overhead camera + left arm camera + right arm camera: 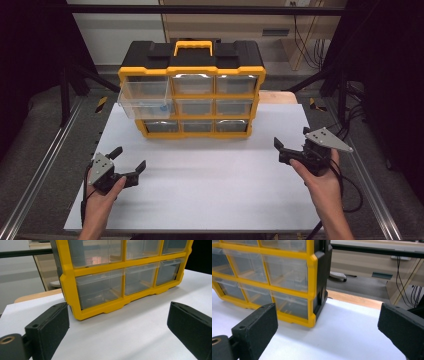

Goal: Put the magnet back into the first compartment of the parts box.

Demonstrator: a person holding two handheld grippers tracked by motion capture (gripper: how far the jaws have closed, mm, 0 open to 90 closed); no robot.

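Both grippers are off the work, jaws apart, nothing between them. Left gripper [131,161] is held near the front left corner of the white bench top [210,190]; right gripper [291,144] is near the right edge, level with it. In my left gripper view [117,325] and my right gripper view [327,327] the black jaws stand wide with bare white surface in the gap.

Organizer [192,90]: yellow frame, black top with a yellow carry handle [193,47], three by three clear drawers. It stands upright at the back of the bench top, about central, front facing me, well apart from both grippers. Top-left drawer [145,97] is pulled out and juts toward me past the frame; a small blue item [162,106] shows through its clear wall, too small to identify. Other eight drawers sit flush.

Beyond the back edge: wooden surface [277,96], partly hidden by the organizer. Metal rails [45,165] run along either side.
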